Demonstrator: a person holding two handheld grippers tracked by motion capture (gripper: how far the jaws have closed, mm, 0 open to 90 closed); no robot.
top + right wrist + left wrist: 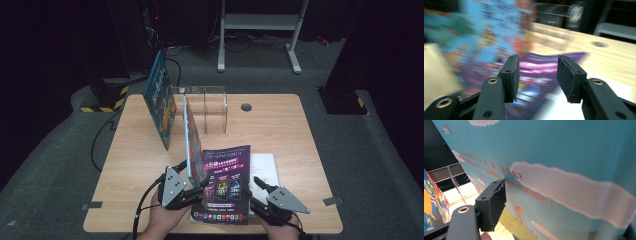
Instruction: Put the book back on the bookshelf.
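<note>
A thin book with a sky-blue cover stands upright on its lower edge near the front of the tabletop, its spine running away toward a clear acrylic stand. The cover carries white clouds and orange lettering, with a green strip low down. Just to its right a purple magazine lies tilted, its far edge lifted, printed with pink and white text and small pictures.
</note>
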